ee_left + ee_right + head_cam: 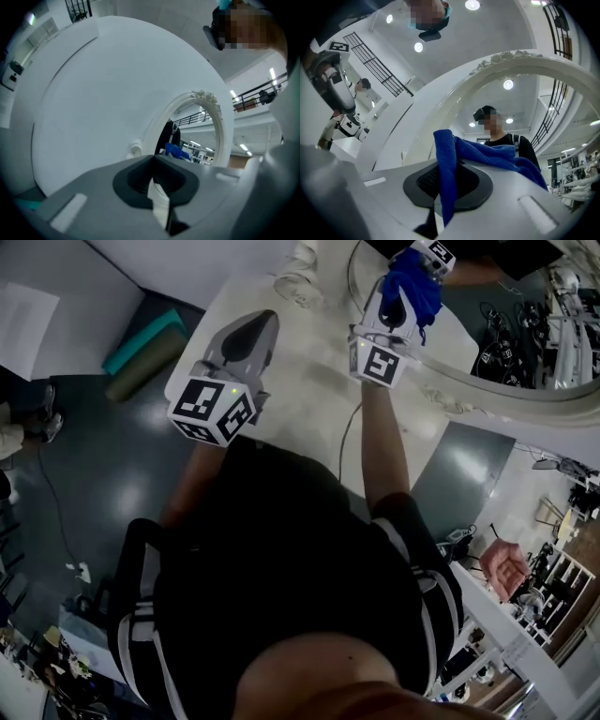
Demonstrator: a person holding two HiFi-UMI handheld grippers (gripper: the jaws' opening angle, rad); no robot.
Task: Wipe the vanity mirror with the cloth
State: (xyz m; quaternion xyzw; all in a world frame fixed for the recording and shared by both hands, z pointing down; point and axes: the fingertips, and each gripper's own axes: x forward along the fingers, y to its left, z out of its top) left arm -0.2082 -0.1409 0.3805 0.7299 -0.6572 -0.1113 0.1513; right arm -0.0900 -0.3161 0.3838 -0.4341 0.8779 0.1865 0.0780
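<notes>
table edge: white table, left edge runs diagonally; left gripper hangs over that edge, dark floor beyond
open room: bare tabletop between the two grippers and in front of the mirror frame
mirror: oval vanity mirror with an ornate white frame, standing on the table's far right side
cloth: blue cloth bunched at the right gripper's tip, up against the glass near the frame's lower-left rim
in the way: clear glass piece on the table just left of the frame; thin cable across the tabletop under the right forearm
floor: teal roll left of the table, well apart from both grippers
right gripper: jaws pinching a fold of the cloth, the rest draped over the right jaw; arm stretched forward over the table
left gripper fingers: pressed together, nothing between them; pointed toward the mirror, arm bent and held back from the frame
</notes>
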